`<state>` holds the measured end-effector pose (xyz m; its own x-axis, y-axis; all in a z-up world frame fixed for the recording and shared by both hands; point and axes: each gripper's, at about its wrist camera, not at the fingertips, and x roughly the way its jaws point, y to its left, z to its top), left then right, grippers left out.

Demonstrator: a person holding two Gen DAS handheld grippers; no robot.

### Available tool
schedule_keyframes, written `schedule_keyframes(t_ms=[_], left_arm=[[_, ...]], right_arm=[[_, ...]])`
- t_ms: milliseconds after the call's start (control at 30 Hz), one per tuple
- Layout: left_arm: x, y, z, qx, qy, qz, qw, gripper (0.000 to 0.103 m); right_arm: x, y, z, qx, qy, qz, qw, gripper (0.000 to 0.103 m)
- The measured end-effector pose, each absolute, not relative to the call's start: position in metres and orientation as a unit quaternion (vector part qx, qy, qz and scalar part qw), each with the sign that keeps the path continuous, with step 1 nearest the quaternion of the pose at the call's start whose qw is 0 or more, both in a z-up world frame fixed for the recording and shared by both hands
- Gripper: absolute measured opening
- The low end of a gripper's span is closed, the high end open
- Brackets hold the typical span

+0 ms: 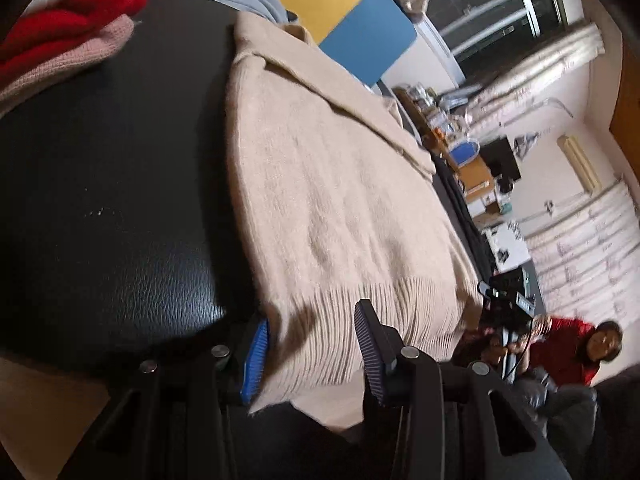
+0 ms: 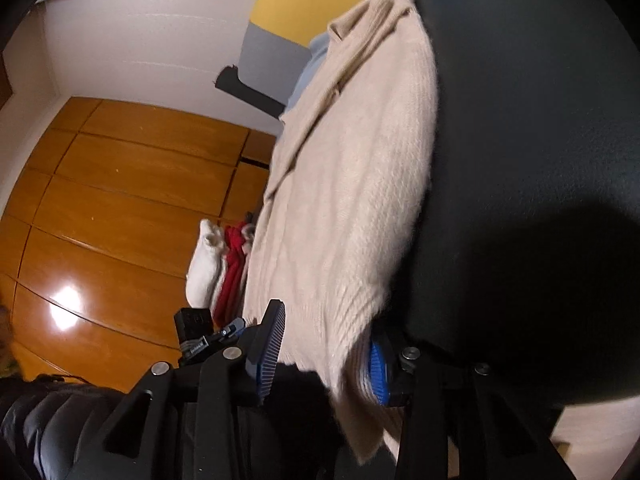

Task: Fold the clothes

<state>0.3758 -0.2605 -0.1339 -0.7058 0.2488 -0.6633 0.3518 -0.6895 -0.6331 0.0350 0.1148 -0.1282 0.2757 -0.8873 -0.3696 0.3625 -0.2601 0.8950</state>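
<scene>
A beige knitted sweater (image 1: 320, 200) lies flat on a black leather-like surface (image 1: 120, 180), its ribbed hem hanging over the near edge. My left gripper (image 1: 312, 352) has that hem filling the gap between its pads, at one lower corner, and is shut on it. In the right wrist view the same sweater (image 2: 352, 200) stretches away along the black surface (image 2: 520, 160). My right gripper (image 2: 326, 356) is shut on the other hem corner, and the fabric droops below its fingers.
Red (image 1: 68, 20) and pink (image 1: 60, 60) garments are piled at the far left of the surface. A white garment (image 2: 206, 264) and a red one (image 2: 234, 272) lie beyond the sweater. A seated person in red (image 1: 576, 352) is off to the right. Wooden panels (image 2: 120, 200) fill the left.
</scene>
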Motion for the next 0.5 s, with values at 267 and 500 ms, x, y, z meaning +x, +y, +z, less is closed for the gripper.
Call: schedule_keyframes(t_ms=[267, 500], left_arm=[[0.357, -0.239, -0.119, 0.398, 0.257, -0.876, 0.091, 0.041], [0.357, -0.215, -0.12, 0.404, 0.157, -0.898, 0.072, 0.064]], right_arm=[[0.05, 0.115, -0.138, 0.598, -0.218, -0.51, 0.579, 0.054], [0.07, 0.1, -0.126, 0.583, -0.139, -0.566, 0.566, 0.028]])
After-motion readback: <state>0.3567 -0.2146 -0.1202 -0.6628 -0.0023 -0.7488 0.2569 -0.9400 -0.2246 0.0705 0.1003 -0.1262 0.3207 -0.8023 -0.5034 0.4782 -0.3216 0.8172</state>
